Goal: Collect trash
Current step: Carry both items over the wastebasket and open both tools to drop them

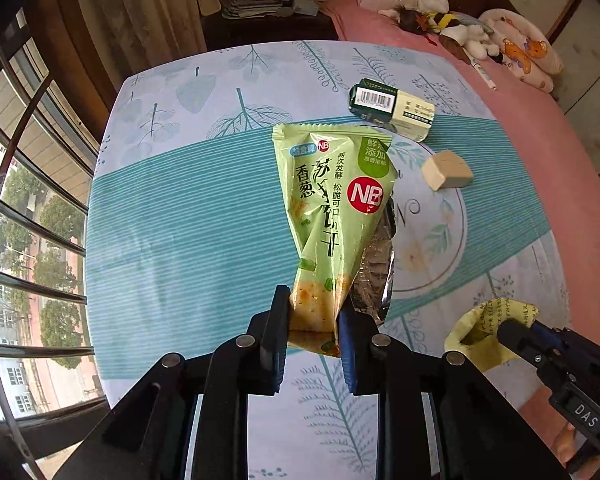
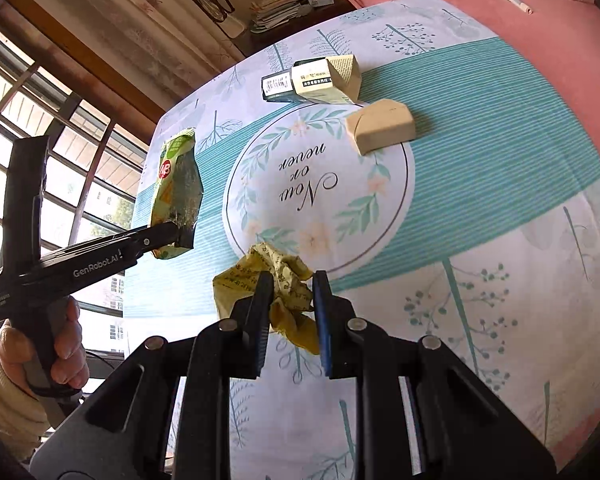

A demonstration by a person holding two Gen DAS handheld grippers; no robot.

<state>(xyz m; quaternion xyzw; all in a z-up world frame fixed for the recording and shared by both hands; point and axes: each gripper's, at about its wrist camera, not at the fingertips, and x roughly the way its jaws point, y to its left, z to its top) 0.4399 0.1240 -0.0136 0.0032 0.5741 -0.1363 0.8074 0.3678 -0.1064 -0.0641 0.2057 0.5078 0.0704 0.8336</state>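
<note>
Left wrist view is showing the left gripper [image 1: 313,322] with its jaws clamping the bottom edge of the green snack wrapper [image 1: 334,200], lifting it over the tabletop [image 1: 180,220] middle. Right gripper [image 2: 291,300] is pinching the crumpled yellow paper [image 2: 284,280] near the front edge. Both look light, floppy, crinkly, so gripping an edge or fold seems plenty.
</note>
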